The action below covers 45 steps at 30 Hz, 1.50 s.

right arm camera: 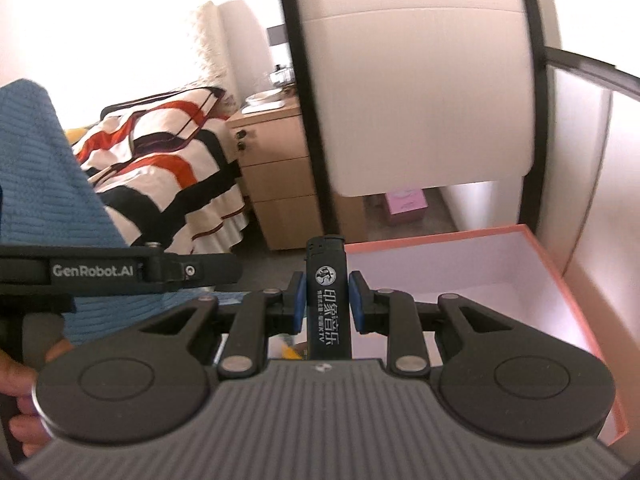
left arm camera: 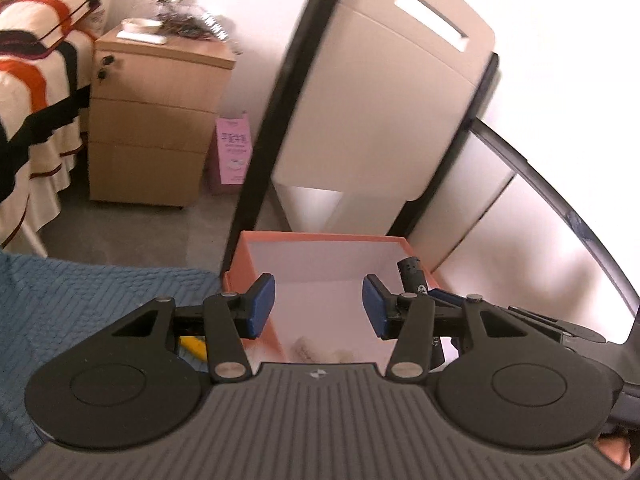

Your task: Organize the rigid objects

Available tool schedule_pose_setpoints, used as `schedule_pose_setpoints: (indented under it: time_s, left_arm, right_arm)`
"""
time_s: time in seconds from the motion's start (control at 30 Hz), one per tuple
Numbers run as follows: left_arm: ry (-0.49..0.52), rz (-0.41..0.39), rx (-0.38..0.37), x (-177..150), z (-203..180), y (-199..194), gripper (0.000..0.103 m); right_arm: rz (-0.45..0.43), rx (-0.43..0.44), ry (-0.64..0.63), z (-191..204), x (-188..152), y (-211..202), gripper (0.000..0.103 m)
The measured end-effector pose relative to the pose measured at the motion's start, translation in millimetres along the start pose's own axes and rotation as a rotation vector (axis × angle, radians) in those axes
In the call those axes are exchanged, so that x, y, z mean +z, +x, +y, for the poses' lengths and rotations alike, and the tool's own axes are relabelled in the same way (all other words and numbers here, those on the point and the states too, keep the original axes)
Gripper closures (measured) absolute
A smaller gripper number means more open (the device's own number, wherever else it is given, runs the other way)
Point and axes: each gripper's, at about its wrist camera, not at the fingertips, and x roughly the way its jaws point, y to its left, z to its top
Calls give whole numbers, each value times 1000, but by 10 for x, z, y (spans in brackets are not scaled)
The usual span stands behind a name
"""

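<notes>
Lighter (right arm camera: pixel 327 300): black, pinched upright between the right gripper's (right arm camera: pixel 325 299) fingers, long axis running along them, top pointing forward.
Box (right arm camera: pixel 560 280): orange, open, white inside; just right of and below the lighter.
Left gripper (left arm camera: pixel 319 306): fingers spread, nothing between them, over the box.
Nearer hand: right.

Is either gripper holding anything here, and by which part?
The right gripper clamps a black lighter across its mid-body, top end forward. The left gripper holds nothing; its jaws stand apart above the orange box.
</notes>
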Motion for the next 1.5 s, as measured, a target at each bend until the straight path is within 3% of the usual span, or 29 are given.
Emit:
schedule_pose_setpoints:
  time_s: [0.33,0.7,0.97,1.27,1.5]
  left_arm:
    - [17,102,-19,-284,-245,528,52]
    - [-20,183,13,-707,-105,820,52]
    - [-75,166,104,-807,277,771,50]
    - [-154,115,224,-816,791,593,32]
    - [-162,103,294,-832,1068,469,30]
  right_arm:
    - [78,-114,65,-570,-278,82,77]
    - [194,-180,162,-929,-759,283,77]
    - [207,-166,166,-899,-830,331,77]
    - [193,-139,156,-742,-755,354,77]
    - [145,-103,129,-519,-556,275,77]
